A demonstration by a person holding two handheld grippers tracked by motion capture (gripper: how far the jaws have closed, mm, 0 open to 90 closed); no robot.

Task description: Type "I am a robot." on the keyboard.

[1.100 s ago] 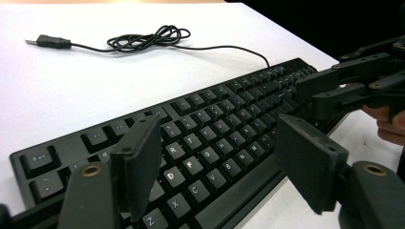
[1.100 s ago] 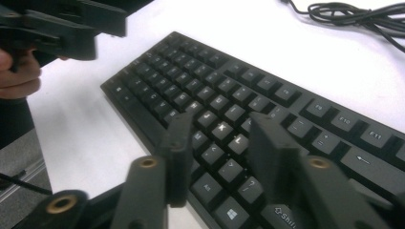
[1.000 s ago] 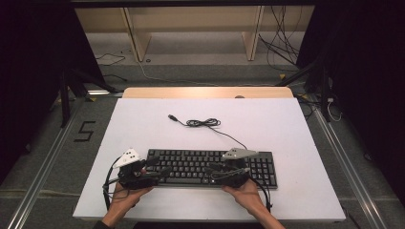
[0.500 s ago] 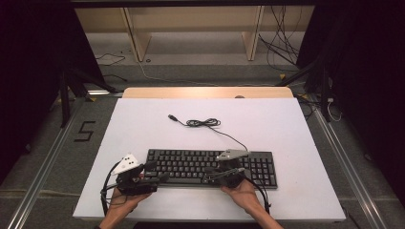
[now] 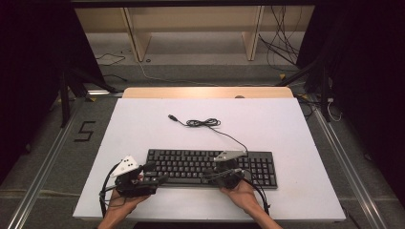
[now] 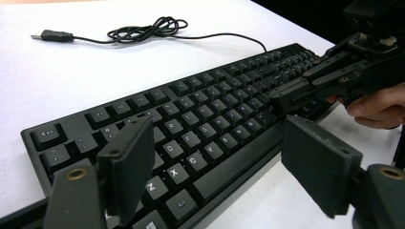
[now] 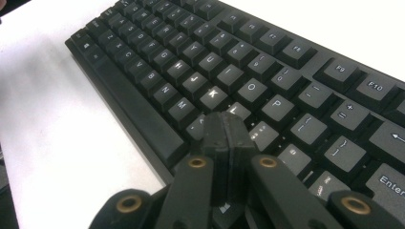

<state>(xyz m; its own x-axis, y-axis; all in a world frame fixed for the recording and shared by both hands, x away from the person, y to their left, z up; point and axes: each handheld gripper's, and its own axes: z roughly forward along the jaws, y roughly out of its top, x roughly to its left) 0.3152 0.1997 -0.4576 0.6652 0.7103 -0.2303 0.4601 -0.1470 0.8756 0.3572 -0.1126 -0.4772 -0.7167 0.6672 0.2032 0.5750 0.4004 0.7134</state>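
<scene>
We look down on a white desk [image 5: 143, 124] with a black keyboard [image 5: 191, 162] lying near its front edge, toward 6 o'clock of the desk top, its long side running from 9 to 3 o'clock. A thin black cable [image 5: 205, 123] leaves the keyboard's back edge, coils loosely near the middle of the desk at about 12 o'clock from the keyboard, and ends in a USB plug [image 5: 173, 117] lying flat.

The left gripper [image 5: 155, 180] sits at the keyboard's front left corner, at 8 o'clock of the keyboard, held by the left hand [image 5: 125, 202]. Its fingers [image 6: 126, 167] are spread wide and have just been opening; in the left gripper view one finger stands over the lower-left keys and the other hangs past the front edge over bare desk, with the keyboard's front edge between them and neither pressing on it.

The right gripper [image 5: 208, 173] rests over the keys right of centre, at about 5 o'clock of the keyboard, held by the right hand [image 5: 243, 195]. Its fingers [image 7: 224, 138] are clenched together with nothing between them, and in the right gripper view their joined tip hovers low over the keys just below the L key [image 7: 234, 110]; we cannot tell whether it touches a key.
</scene>
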